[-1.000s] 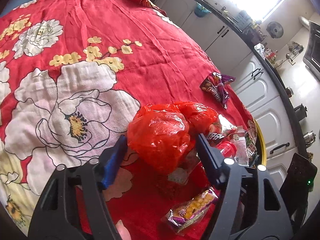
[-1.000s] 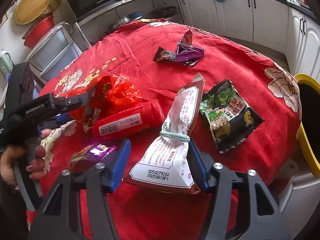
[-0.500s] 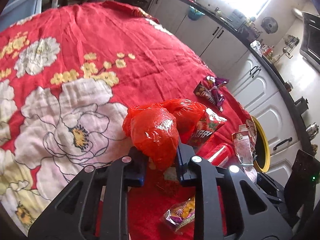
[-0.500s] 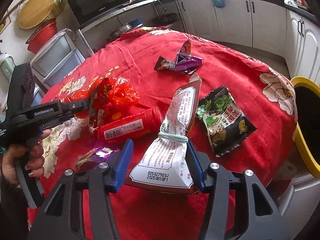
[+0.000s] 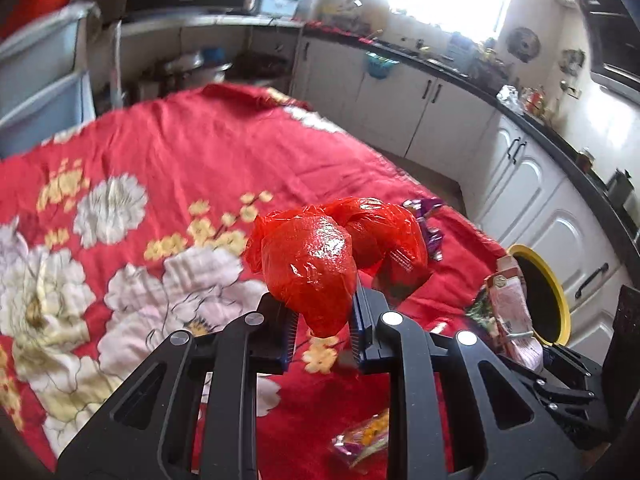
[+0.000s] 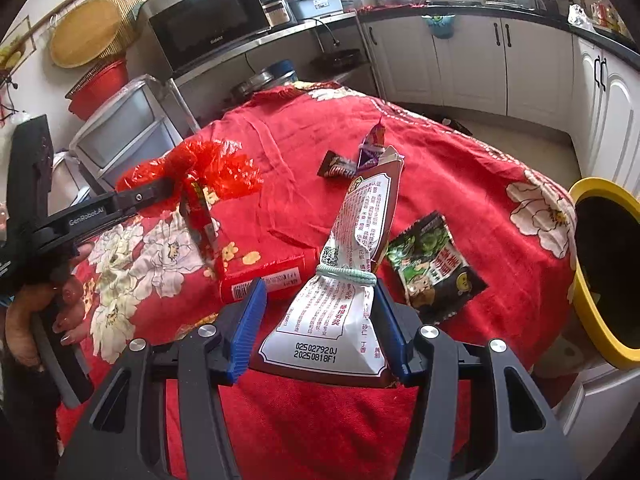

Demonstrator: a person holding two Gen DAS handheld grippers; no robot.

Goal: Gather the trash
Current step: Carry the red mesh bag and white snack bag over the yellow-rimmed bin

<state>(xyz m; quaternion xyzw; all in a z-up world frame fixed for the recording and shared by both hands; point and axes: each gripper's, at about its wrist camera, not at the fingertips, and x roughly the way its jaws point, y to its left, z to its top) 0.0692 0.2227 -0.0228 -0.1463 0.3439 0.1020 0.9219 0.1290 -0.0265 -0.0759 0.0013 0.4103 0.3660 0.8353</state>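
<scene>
Left gripper (image 5: 322, 322) clamps a red bag (image 5: 316, 268), lifted above the table (image 5: 160, 152); right gripper (image 6: 316, 324) grips a tied packet (image 6: 344, 300). Likely next: carry both to the yellow bin (image 6: 580, 288)

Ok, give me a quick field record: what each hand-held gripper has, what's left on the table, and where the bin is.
left hand-held gripper: shut on red plastic bag, lifted off the cloth
right hand-held gripper: shut on white snack pouch, tied with a green band
left on table: green snack packet, red tube, purple wrappers, small yellow-purple packet
bin: yellow-rimmed bin at the table's right edge
</scene>
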